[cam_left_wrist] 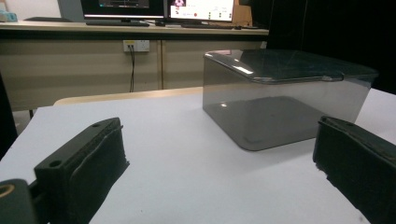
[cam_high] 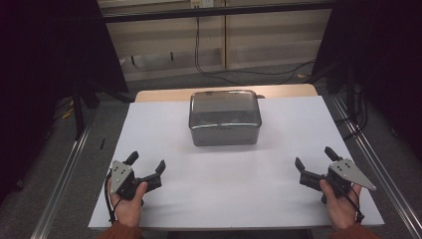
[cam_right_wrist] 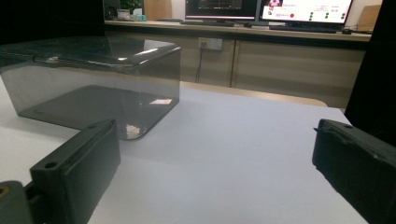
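Grippers rest released in your hands: left gripper [cam_high: 147, 165] and right gripper [cam_high: 314, 157], well apart from the lidded box [cam_high: 225, 117] on your worktop [cam_high: 224, 184].

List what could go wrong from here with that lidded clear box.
1. The clear box has smooth, glossy walls, so pads may slip on it.
2. The left hand-held gripper and right hand-held gripper are open, apart from it; uneven closing could push it across the white table.
3. Its lid might pop off.
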Tool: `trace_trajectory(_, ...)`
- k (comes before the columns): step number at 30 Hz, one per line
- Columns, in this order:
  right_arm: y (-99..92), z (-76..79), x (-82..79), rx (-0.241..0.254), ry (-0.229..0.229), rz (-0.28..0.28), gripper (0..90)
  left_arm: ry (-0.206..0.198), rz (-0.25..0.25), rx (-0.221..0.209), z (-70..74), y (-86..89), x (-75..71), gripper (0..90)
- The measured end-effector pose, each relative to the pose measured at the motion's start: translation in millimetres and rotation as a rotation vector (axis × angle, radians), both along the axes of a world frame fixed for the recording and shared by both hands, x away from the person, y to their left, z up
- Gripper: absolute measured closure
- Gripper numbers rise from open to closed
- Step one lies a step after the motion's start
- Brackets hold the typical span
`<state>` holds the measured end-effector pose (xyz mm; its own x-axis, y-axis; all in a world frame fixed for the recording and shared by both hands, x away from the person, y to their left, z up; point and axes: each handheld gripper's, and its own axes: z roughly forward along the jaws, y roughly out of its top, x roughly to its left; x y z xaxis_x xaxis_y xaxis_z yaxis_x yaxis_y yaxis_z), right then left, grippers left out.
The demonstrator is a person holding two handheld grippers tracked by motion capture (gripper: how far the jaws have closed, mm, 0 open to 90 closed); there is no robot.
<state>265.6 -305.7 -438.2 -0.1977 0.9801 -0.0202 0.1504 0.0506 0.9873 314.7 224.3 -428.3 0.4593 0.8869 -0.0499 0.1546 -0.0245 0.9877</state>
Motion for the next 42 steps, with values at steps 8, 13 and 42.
trace_trajectory(8, 0.6, -0.9, 2.1, 0.035, 0.014, 0.032, 1.1, 0.011, -0.014, -0.022, -0.8, -0.5, 0.9, 2.7)
trace_trajectory(13, 4.5, -0.2, 2.2, 0.037, 0.013, 0.075, 0.3, 0.008, -0.026, -0.014, -0.3, -4.1, 1.2, 2.7)
trace_trajectory(42, 46.5, 4.5, 21.0, 0.025, 0.021, 0.259, 0.7, 0.026, -0.047, -0.006, -0.9, -6.5, -2.1, 3.9)
